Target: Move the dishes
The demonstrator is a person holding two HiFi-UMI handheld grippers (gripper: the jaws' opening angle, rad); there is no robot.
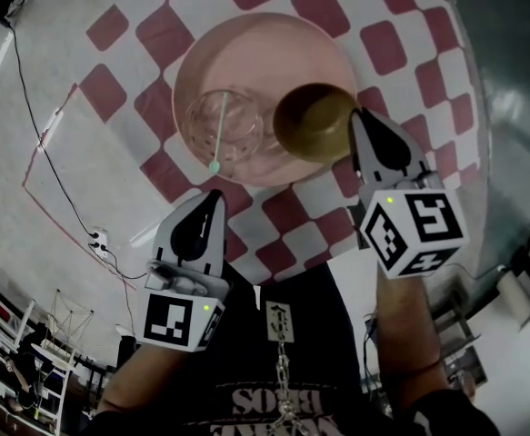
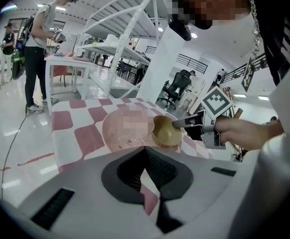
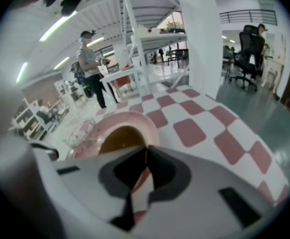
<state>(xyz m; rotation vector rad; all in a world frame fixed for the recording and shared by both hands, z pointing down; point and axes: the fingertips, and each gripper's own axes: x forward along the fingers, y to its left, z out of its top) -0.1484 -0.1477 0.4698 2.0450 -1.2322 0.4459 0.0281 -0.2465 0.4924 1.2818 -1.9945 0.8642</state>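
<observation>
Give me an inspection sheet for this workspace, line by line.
Surface: round table under a checked cloth.
Job's things: pink plate holding a clear glass bowl with a green-tipped stick; brown bowl at its right edge.
Clutter: nothing seen.
Grippers: right gripper shut on the brown bowl's rim; left gripper shut, empty, above the cloth's near edge.
Cables: black cable running to a power strip on the floor.
Surroundings: white shelving, standing person, office chair.
</observation>
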